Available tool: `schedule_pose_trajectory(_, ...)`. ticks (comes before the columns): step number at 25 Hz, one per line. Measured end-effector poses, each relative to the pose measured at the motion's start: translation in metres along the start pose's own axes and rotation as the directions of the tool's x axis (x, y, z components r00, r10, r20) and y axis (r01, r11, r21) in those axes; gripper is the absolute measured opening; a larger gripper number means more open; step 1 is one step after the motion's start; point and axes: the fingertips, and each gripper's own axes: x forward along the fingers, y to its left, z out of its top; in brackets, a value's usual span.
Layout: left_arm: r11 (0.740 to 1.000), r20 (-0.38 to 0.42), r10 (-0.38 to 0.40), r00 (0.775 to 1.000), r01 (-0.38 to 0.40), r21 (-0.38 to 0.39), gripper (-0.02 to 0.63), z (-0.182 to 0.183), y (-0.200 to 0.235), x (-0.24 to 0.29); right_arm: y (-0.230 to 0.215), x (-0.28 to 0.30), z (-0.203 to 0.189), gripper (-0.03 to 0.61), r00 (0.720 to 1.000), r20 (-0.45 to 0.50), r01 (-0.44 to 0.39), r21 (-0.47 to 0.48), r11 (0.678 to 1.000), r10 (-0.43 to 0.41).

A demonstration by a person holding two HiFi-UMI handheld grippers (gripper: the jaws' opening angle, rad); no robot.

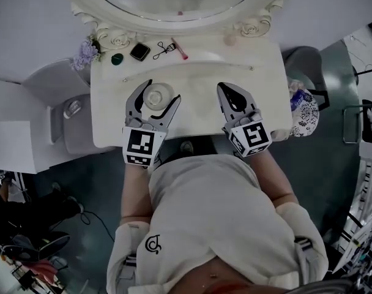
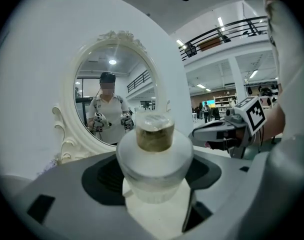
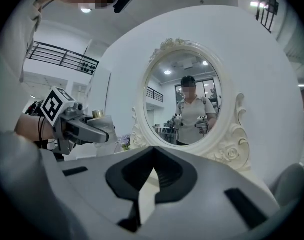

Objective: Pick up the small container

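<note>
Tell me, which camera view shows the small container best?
The left gripper view: the small container fills the centre between the jaws of the left gripper, with its gold cap clear. The head view shows only its round top from above; the right gripper view shows it small at the left.

We identify the small container (image 1: 156,95) as a round, frosted white jar with a broad shoulder and a narrower gold-brown neck under a clear top. It stands upright between the fingers (image 1: 136,103) of the left gripper (image 1: 163,92), which bear on its sides, over the front left part of the counter (image 1: 198,84). We cannot tell whether its base touches the counter.
</note>
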Motion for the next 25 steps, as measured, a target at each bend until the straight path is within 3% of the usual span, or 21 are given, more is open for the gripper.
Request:
schedule_pose_trajectory(9, 1.0, 0.045, 0.031, 0.999, -0.031, -0.003, 0.348, 0.019, 0.008, -0.02, 0.008, -0.004, 0.025, 0.006, 0.999, 0.041, -0.014, -0.066, 0.998, 0.017)
schedule_pose_trajectory(25, 0.999, 0.039, 0.038, 0.999, -0.038, -0.011, 0.348, 0.015, 0.003, -0.022, 0.013, -0.006, 0.018, 0.005, 1.0, 0.025, -0.013, -0.012, 1.0, 0.013)
